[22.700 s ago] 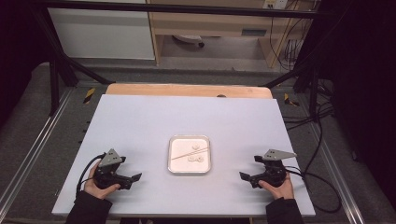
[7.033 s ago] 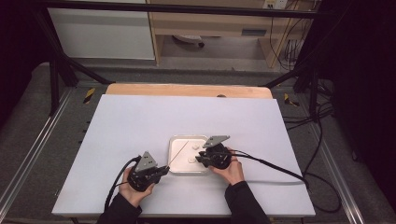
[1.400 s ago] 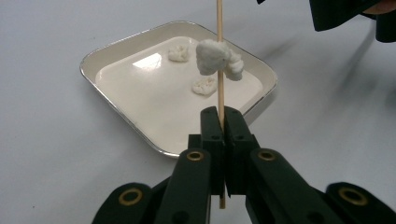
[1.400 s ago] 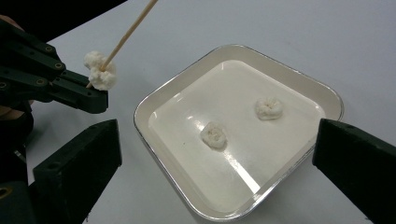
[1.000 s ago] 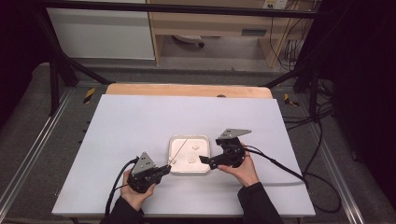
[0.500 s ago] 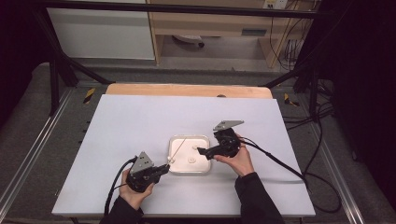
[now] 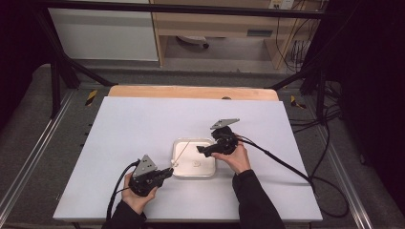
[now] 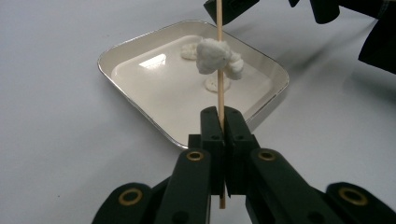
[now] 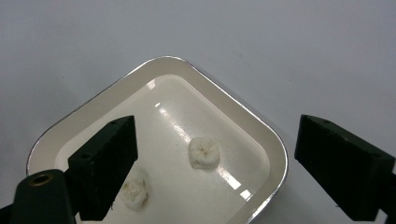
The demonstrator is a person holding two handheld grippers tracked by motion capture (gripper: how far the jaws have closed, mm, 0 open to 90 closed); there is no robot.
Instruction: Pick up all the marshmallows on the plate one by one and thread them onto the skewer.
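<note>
The white table (image 7: 133, 129) lies bare and passable all around the tray (image 7: 208, 171), while the slanted skewer (image 7: 183, 153) with its white lump (image 8: 212, 55) bars the tray's left side.

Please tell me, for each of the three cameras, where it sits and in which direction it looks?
High view: above the person's side, facing forward and down; both hands, left gripper, right gripper.
Left gripper view: along shut jaws clamping the skewer with one white piece.
Right gripper view: down between open jaws.
All share the white tray.
</note>
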